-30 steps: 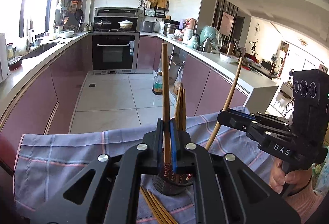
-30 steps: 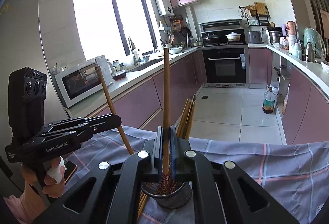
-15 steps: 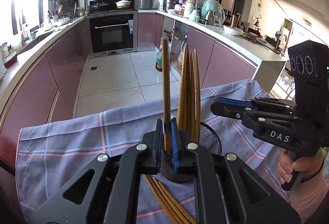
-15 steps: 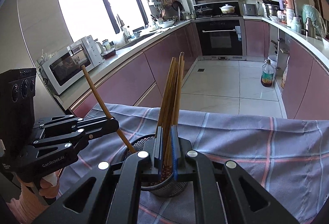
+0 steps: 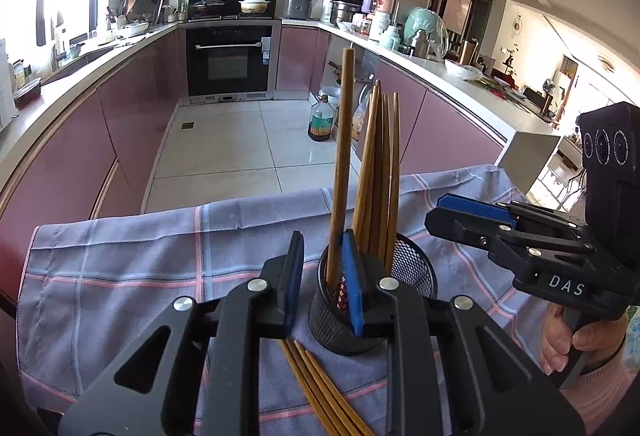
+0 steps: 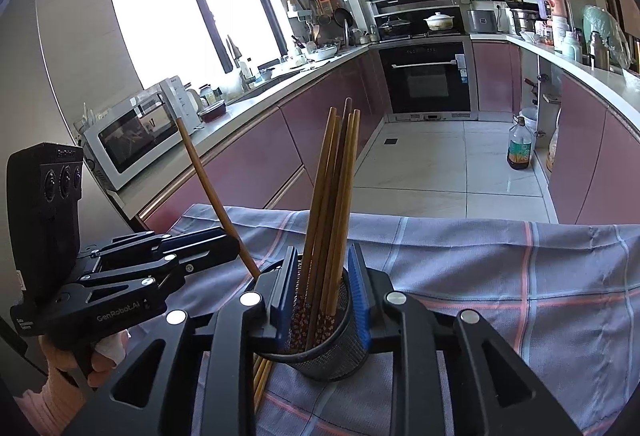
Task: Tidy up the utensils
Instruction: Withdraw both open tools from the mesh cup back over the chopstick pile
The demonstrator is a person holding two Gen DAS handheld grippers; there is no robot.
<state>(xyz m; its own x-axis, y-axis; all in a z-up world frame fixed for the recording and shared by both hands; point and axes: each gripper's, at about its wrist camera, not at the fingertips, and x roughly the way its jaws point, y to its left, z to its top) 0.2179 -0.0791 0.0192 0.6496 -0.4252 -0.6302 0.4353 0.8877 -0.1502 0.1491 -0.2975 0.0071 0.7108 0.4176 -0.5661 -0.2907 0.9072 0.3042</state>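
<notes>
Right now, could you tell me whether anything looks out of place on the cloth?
Yes: several loose wooden chopsticks lie flat on the blue checked cloth beside the black mesh holder, while the others stand upright inside it.

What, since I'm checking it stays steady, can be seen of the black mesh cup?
The mesh cup is a black, round wire-mesh cylinder with a solid rim, standing upright on the plaid cloth. It holds a bundle of wooden chopsticks, patterned ends down, leaning together. Loose chopsticks lie on the cloth by its base.
</notes>
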